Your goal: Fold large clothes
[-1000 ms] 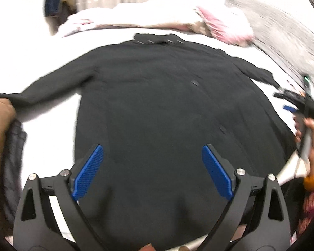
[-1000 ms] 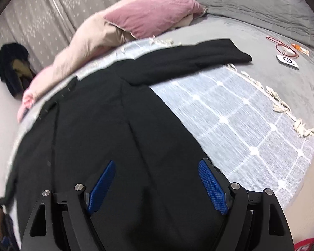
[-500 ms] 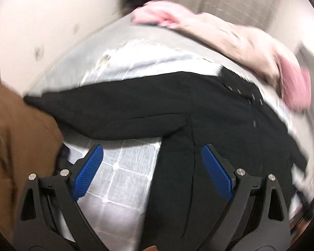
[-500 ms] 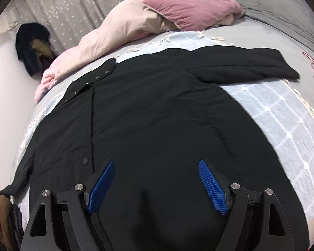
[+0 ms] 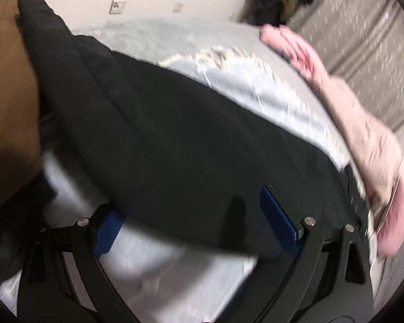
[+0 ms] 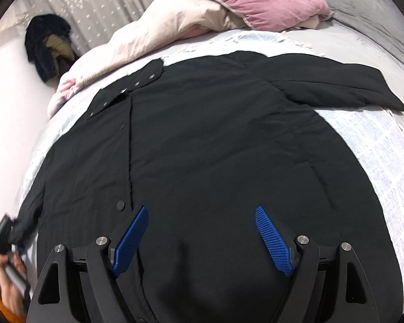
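Note:
A large black coat (image 6: 215,148) lies spread flat, front up, on the bed, with its snap collar (image 6: 126,88) at the upper left and one sleeve (image 6: 336,83) stretched out to the right. My right gripper (image 6: 202,234) hovers open over the coat's lower front, beside the button line, holding nothing. In the blurred left wrist view the coat's other sleeve (image 5: 148,123) runs from the upper left down to the lower right. My left gripper (image 5: 194,226) is open just above this sleeve, whose edge hides part of the left pad (image 5: 107,228).
A cream duvet (image 6: 161,27) and a pink pillow (image 6: 266,0) lie at the head of the bed. Dark clothes (image 6: 48,45) hang by the curtain. A pale checked blanket (image 6: 377,156) lies under the coat. Brown fabric (image 5: 8,80) fills the left edge. A hand (image 6: 6,271) shows at the lower left.
The left view swung from the coat's body out to its left sleeve and dropped closer. The right view shifted from the right sleeve side to the coat's middle. Both grippers stayed open.

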The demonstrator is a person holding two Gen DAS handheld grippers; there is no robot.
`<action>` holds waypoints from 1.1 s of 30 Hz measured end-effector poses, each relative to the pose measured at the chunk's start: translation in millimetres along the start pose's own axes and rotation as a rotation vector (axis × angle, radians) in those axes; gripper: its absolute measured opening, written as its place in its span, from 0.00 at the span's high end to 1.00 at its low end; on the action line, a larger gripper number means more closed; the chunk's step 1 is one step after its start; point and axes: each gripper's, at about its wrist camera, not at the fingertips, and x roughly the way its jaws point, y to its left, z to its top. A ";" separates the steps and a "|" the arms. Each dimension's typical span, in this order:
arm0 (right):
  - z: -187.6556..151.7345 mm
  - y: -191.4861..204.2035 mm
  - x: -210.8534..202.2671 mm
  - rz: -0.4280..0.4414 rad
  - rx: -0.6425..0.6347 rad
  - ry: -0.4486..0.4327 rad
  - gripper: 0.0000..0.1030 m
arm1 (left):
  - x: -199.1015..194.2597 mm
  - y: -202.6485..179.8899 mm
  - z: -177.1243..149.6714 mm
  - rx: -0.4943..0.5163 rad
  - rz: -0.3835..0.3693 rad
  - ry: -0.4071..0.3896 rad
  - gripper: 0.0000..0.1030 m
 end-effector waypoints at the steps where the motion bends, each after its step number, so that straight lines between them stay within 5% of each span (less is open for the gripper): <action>1: 0.2 1.6 1.3 -0.001 -0.011 0.004 0.19 | 5.8 4.2 5.2 -0.025 -0.010 -0.017 0.08; 4: -0.6 2.5 5.5 -0.018 -0.029 0.008 0.19 | 19.2 19.9 18.6 -0.113 0.013 -0.047 0.20; 9: -0.5 -2.5 11.4 -0.030 -0.009 0.033 0.19 | 20.1 30.8 34.5 -0.217 0.035 -0.088 0.76; 12: 0.7 -1.9 12.1 -0.031 -0.016 0.033 0.19 | 10.4 22.8 38.5 -0.207 0.028 -0.126 0.86; 17: 0.7 3.8 14.2 -0.036 -0.049 0.039 0.19 | -19.0 -21.4 37.7 -0.049 -0.011 -0.242 0.89; 22: 0.4 4.5 15.3 -0.037 -0.047 0.043 0.19 | -54.4 -90.5 17.8 0.184 -0.159 -0.306 0.89; 28: -0.6 3.6 17.6 -0.047 -0.043 0.051 0.19 | -77.4 -176.1 -41.8 0.494 -0.386 -0.226 0.89; 33: -1.6 4.4 20.1 -0.045 -0.048 0.063 0.19 | -66.6 -217.2 -104.4 0.778 -0.466 -0.118 0.89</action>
